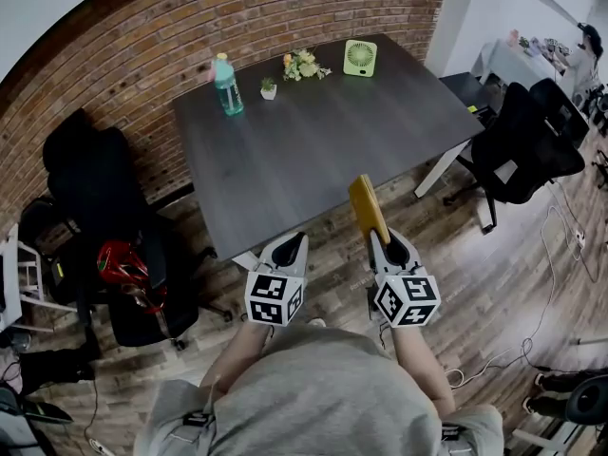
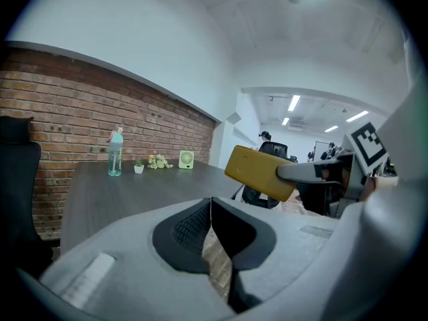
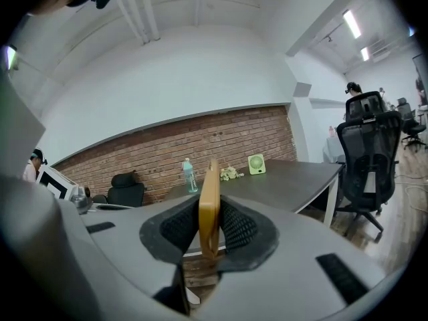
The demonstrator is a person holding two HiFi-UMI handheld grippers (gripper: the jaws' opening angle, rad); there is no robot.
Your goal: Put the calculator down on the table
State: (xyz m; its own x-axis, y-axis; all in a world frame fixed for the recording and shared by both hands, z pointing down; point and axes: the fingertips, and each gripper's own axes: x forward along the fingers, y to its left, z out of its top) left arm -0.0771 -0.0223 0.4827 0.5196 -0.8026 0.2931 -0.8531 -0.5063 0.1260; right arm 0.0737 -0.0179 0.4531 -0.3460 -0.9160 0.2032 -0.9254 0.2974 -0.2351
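Observation:
A flat yellow calculator (image 1: 367, 207) stands on edge between the pads of my right gripper (image 1: 381, 239), which is shut on it. It is held in the air just short of the near edge of the dark grey table (image 1: 313, 150). In the right gripper view the calculator (image 3: 209, 202) rises upright out of the right gripper (image 3: 210, 214), with the table (image 3: 294, 176) beyond. My left gripper (image 1: 294, 240) hovers beside it on the left, its pads touching with nothing between them. In the left gripper view the left gripper (image 2: 211, 203) is low, and the calculator (image 2: 259, 172) shows at the right.
At the table's far side stand a teal bottle (image 1: 227, 84), a small potted plant (image 1: 269, 88), flowers (image 1: 303, 64) and a green fan (image 1: 360, 58). Black chairs stand left (image 1: 85, 198) and right (image 1: 522, 145). A red helmet (image 1: 119, 262) lies at the left.

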